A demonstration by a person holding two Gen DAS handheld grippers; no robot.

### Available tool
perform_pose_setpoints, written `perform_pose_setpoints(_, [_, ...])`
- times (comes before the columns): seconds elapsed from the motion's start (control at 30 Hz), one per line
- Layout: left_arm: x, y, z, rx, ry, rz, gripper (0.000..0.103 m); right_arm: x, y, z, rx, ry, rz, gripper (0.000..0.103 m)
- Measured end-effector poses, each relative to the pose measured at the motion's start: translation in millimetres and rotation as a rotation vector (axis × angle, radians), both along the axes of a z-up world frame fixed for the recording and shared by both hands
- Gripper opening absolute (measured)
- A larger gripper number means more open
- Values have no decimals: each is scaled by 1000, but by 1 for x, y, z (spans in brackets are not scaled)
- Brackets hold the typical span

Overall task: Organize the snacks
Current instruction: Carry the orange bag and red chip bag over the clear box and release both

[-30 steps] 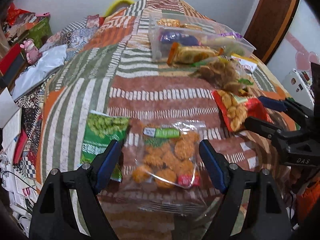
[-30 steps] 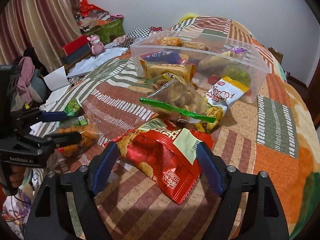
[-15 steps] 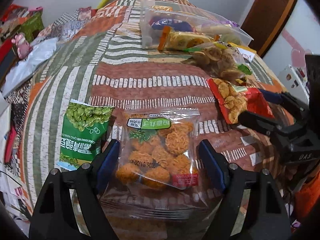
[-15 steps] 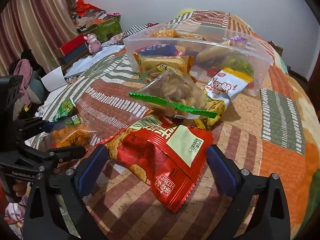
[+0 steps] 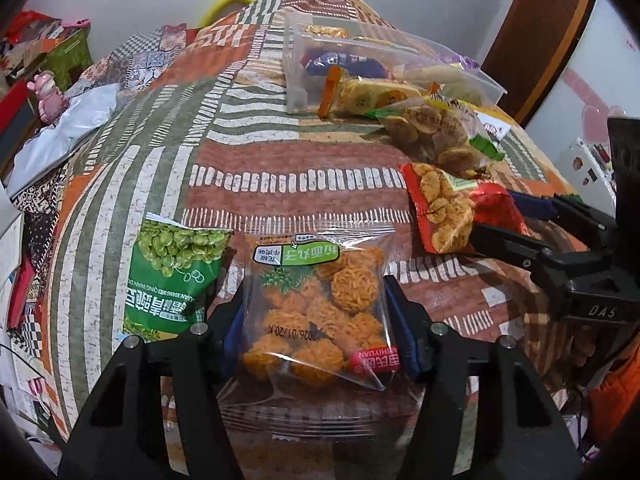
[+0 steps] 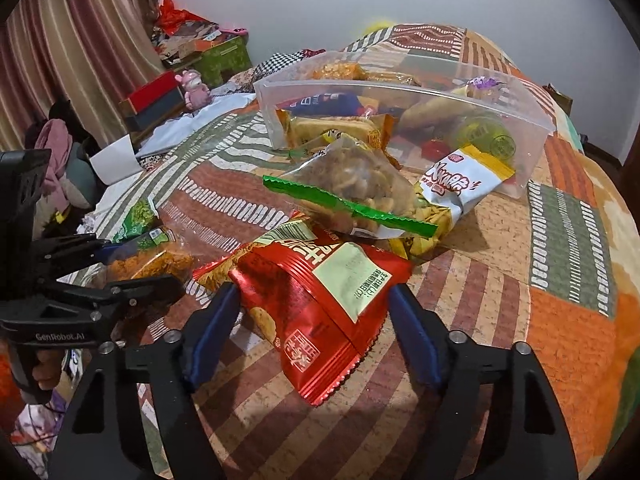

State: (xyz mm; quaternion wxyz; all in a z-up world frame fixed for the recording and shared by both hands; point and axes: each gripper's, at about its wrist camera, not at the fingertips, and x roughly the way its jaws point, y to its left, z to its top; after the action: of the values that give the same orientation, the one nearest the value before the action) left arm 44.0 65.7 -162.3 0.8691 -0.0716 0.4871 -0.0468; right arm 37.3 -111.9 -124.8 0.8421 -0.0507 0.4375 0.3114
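My left gripper is shut on a clear bag of orange noodle balls, its blue pads pressing both sides of the bag. It also shows in the right wrist view. My right gripper has closed its blue pads against both sides of a red snack bag, which lies on the patchwork bedspread. The red bag also shows in the left wrist view. A clear plastic bin holding several snacks stands further back.
A green pea bag lies left of the noodle bag. A clear bag of chips with a green seal and a white-yellow bag lie in front of the bin. Boxes and clutter stand left of the bed.
Both grippers moved forward and closed: the left one onto the noodle-ball bag, the right one onto the red bag.
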Motion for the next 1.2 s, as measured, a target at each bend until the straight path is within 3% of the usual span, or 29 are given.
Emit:
perform_pose_setpoints(0.03, [1,1,1,-3,-4,3,60,0,0,1,1,1,7,60])
perform_pose_setpoints(0.17, [2,2,10,-3,-30,12,58,-2,0,4,0,-11,17,54])
perform_pose_setpoints(0.2, [3,2,14,-5,-38,15,58,-3,1,5,1,-15,21,48])
perform_pose_setpoints(0.23, [4,3,17,-6,-47,17,58,-4,1,6,2,-19,23,33])
perform_pose_setpoints(0.4, [8,1,28,-7,-76,22,58,-6,0,18,25,-42,45,14])
perform_pose_setpoints(0.53, [8,-3,33,5,-93,15,58,-8,4,23,6,-59,71,14])
perform_pose_setpoints(0.57, [9,-4,34,7,-95,15,58,-7,5,23,1,-62,71,16])
perform_pose_setpoints(0.6, [9,-4,33,8,-94,14,58,-5,7,22,-8,-51,80,25])
perform_pose_setpoints(0.63, [9,-4,33,8,-93,14,58,-2,9,20,-14,-37,90,41])
perform_pose_setpoints(0.7, [9,-3,32,6,-89,17,58,2,13,17,-23,-28,100,62])
perform_pose_setpoints(0.83, [11,2,28,0,-80,24,58,13,23,7,-60,6,130,66])
perform_pose_setpoints(1.03, [16,11,23,-7,-72,38,58,17,41,-1,-90,20,191,94])
perform_pose_setpoints(1.2, [21,18,15,-17,-63,47,58,14,60,-11,-192,-21,222,97])
